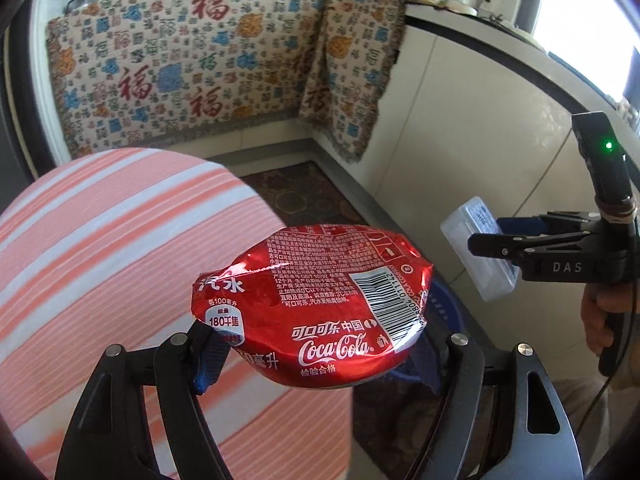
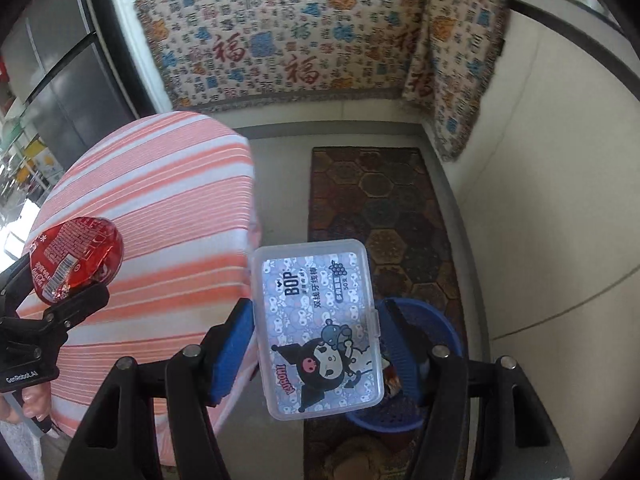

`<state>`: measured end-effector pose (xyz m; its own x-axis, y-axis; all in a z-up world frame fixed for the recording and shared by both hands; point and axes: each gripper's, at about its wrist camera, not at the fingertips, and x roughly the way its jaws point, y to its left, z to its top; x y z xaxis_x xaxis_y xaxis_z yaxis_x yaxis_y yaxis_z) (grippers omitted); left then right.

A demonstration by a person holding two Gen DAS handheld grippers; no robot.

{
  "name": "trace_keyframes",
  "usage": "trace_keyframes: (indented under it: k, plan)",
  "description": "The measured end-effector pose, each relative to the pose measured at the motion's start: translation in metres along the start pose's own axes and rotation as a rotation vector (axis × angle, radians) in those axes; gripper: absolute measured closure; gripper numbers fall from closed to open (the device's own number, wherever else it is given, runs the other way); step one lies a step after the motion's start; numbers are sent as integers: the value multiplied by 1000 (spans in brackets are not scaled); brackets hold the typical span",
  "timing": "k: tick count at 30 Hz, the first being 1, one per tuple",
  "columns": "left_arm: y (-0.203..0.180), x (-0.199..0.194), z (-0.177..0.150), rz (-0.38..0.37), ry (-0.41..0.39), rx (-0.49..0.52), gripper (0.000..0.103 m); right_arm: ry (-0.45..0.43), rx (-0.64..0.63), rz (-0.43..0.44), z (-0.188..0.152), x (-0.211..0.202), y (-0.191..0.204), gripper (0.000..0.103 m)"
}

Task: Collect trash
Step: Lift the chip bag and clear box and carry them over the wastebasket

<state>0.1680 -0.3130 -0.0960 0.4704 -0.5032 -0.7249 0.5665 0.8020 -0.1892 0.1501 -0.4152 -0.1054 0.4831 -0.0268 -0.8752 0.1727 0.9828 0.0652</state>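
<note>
My left gripper (image 1: 316,360) is shut on a crushed red Coca-Cola can (image 1: 312,308), held flat between the blue pads above the edge of a striped table. The same can (image 2: 76,256) shows at far left in the right wrist view, in the left gripper (image 2: 44,284). My right gripper (image 2: 318,344) is shut on a clear plastic floss-pick box (image 2: 320,328) with a cartoon label, its pads pressing on both long sides. Below that box sits a blue perforated bin (image 2: 444,320) on the floor. In the left wrist view the right gripper (image 1: 492,240) holds the box (image 1: 486,280) at right.
A round table under a pink-and-white striped cloth (image 2: 152,208) fills the left. A dark patterned rug (image 2: 380,200) runs along the floor. White cabinets draped with a patterned cloth (image 2: 280,40) close the back and right. A hand (image 1: 596,312) grips the right handle.
</note>
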Motion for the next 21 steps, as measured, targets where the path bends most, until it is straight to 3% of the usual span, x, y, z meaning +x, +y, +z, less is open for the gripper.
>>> trace_keyframes:
  k: [6,11,21]
  plan:
    - [-71,51,2,-72,74,46,26,8,145,-55,-35,11,-78,38]
    - [-113,95,0,-112,161,89,26,7,223,-78,-56,26,-119,38]
    - [-142,152,-1,-104,257,153,26,24,330,-83,-75,59,-174,38]
